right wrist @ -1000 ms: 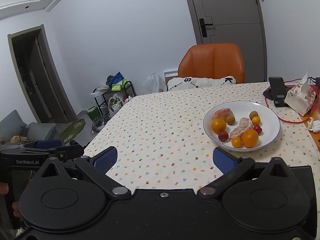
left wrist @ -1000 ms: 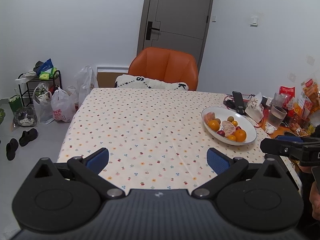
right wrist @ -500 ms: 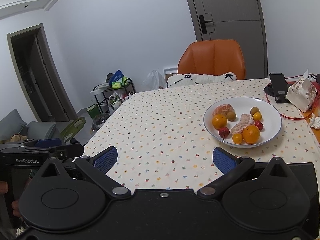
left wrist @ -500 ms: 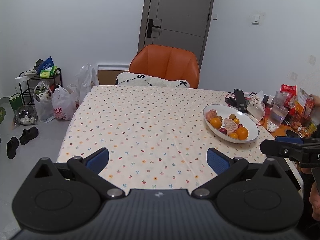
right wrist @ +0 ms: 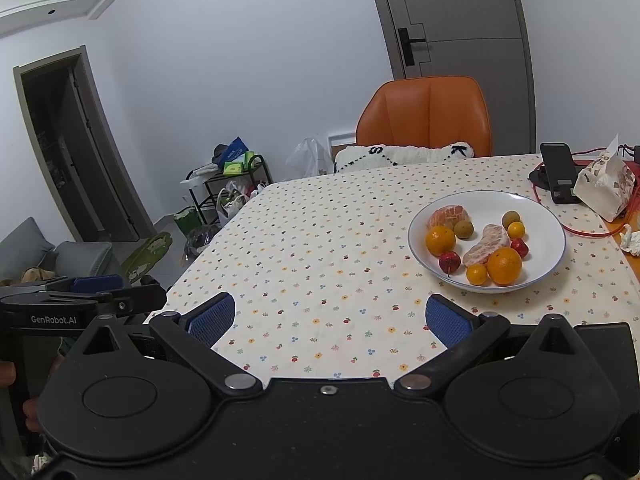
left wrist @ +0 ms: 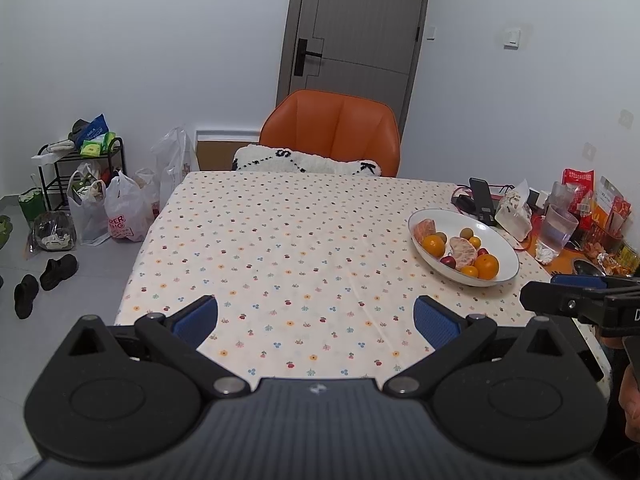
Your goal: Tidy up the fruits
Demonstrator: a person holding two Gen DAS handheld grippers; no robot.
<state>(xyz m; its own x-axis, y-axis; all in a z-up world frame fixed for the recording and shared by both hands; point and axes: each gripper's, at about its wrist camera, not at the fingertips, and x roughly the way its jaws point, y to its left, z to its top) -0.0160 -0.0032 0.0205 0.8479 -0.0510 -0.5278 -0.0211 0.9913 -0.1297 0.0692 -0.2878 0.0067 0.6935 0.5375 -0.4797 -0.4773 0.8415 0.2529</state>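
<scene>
both tools, left tool [left wrist: 316, 318] and right tool [right wrist: 330, 318], stay wide apart, empty; bowl [right wrist: 554, 240] looks nearer than before.

left claw [left wrist: 316, 316]: fingers spread wide, nothing between blue pads, level above near edge of table | right claw [right wrist: 330, 318]: fingers spread wide, nothing held, level, side by side with left | hand [right wrist: 8, 372]: partly visible gripping left claw handle, mostly hidden
</scene>
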